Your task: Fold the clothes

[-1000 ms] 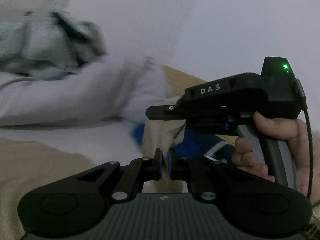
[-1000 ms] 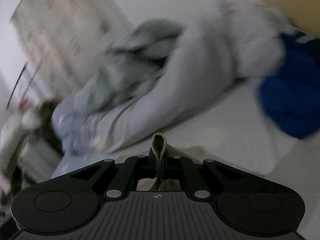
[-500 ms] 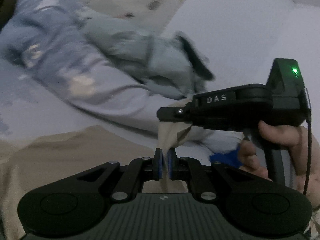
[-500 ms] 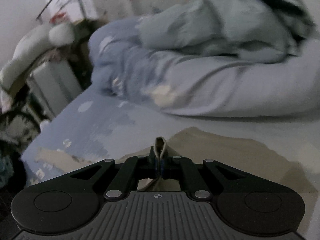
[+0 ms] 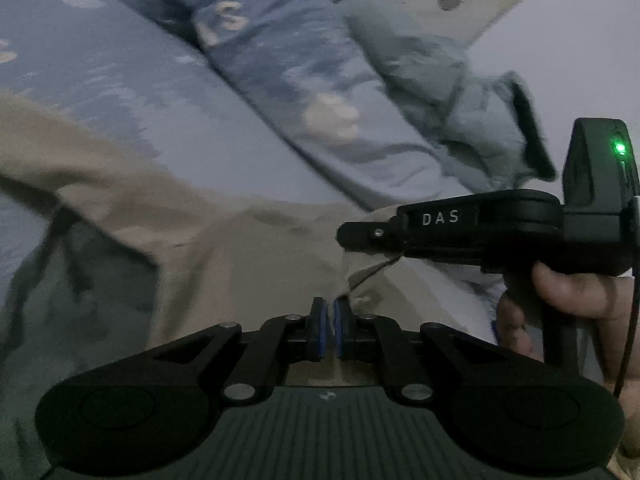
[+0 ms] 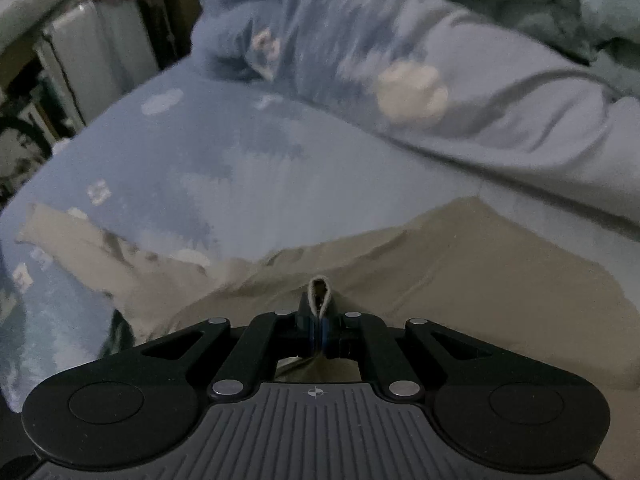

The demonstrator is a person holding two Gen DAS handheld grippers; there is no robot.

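Note:
A beige garment (image 5: pixel 224 248) lies spread over the blue bed sheet (image 5: pixel 120 80). My left gripper (image 5: pixel 330 320) is shut on its near edge, with cloth pinched between the blue pads. In the left wrist view my right gripper (image 5: pixel 348 236) reaches in from the right, held by a hand (image 5: pixel 568 292), and it grips the same beige edge. In the right wrist view the right gripper (image 6: pixel 319 316) is shut on a small loop of the beige garment (image 6: pixel 460 264), which stretches away to the left and right.
A rumpled blue patterned duvet (image 6: pixel 400 72) and a grey-green garment (image 5: pixel 440 92) are heaped beyond the beige cloth. A pale wall (image 5: pixel 580 40) rises at the far right. Furniture (image 6: pixel 92 52) stands off the bed's left side.
Both grippers have swung leftward and down, keeping hold of the beige garment. The blue clothing item at right has left view, and more beige cloth now lies spread on the sheet.

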